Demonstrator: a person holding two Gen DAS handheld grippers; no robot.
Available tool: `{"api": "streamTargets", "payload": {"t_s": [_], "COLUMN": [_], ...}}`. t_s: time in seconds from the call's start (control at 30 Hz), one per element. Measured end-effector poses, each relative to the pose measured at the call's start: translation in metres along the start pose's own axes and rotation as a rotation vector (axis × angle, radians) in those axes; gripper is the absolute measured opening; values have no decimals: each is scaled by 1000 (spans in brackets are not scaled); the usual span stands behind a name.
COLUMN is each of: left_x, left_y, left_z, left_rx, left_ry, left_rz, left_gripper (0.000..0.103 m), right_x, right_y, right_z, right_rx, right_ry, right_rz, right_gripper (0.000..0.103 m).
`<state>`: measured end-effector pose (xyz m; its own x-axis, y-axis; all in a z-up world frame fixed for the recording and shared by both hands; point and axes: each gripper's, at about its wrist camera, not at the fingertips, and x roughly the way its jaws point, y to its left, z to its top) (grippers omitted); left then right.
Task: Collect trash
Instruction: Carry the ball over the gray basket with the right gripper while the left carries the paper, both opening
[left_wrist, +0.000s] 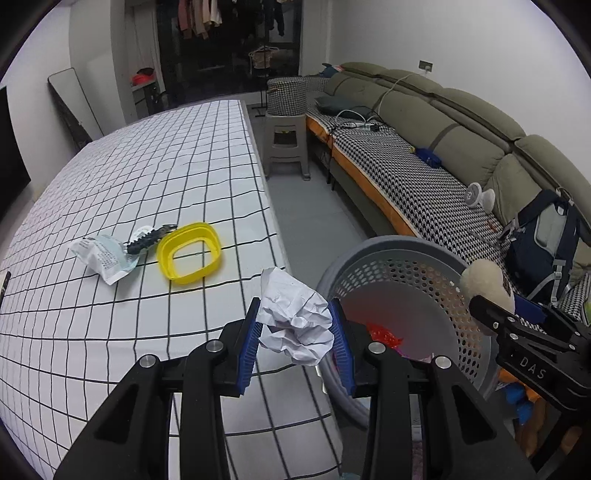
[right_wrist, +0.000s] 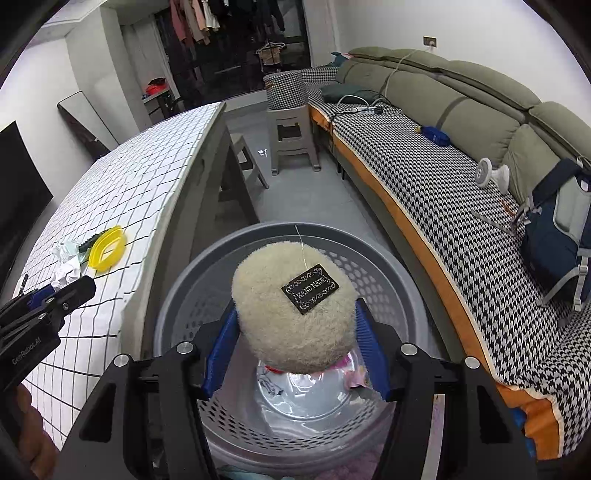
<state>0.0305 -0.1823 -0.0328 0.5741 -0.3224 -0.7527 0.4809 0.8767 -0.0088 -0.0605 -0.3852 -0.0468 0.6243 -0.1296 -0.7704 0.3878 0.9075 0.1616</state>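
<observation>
My left gripper (left_wrist: 295, 332) is shut on a crumpled white paper ball (left_wrist: 295, 321) and holds it above the table's right edge, beside the grey perforated basket (left_wrist: 399, 254). My right gripper (right_wrist: 293, 332) is shut on a cream fuzzy pad with a black tag (right_wrist: 295, 310) and holds it over the basket (right_wrist: 207, 266), which has trash at its bottom. On the table lie a yellow plastic ring (left_wrist: 189, 253), a crumpled white wrapper (left_wrist: 103, 256) and a small black-and-white item (left_wrist: 147, 238). The right gripper also shows in the left wrist view (left_wrist: 517, 321).
The table (left_wrist: 110, 177) has a white grid cloth. A sofa (left_wrist: 424, 177) with a houndstooth cover runs along the right, with a dark backpack (left_wrist: 543, 236) on it. A grey stool (left_wrist: 286, 144) stands on the floor beyond the basket.
</observation>
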Motion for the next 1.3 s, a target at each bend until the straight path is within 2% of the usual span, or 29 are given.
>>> {"api": "streamTargets", "payload": {"t_s": [0.47,0.87,1.0,1.07,1.17,1.3], "left_x": [34,41,38,36,33,29], "left_y": [-49,-61,-60,-58,-57,-55], "left_z": [4,5,6,6,6,8], "left_rx": [62,85,85,83,80,76], "left_ry": [74,86,77,71,61,53], "left_rz": [-49,-56,-45,-43,-40,-36], "left_gripper": [36,38,46,55,62,65], "right_x": [14,21,18,17,11,8], "right_y": [-38,-42,-41,-40,-37,-35], "right_z": [-5,-5,-5,-4,-3,-2], "right_rx": [45,45,39,35,20,20], "right_ry": [28,50,44,40,19,13], "right_rz": [-9,-6,-8,-9,-19,-17], "right_gripper": [59,59,61,64,67,68]}}
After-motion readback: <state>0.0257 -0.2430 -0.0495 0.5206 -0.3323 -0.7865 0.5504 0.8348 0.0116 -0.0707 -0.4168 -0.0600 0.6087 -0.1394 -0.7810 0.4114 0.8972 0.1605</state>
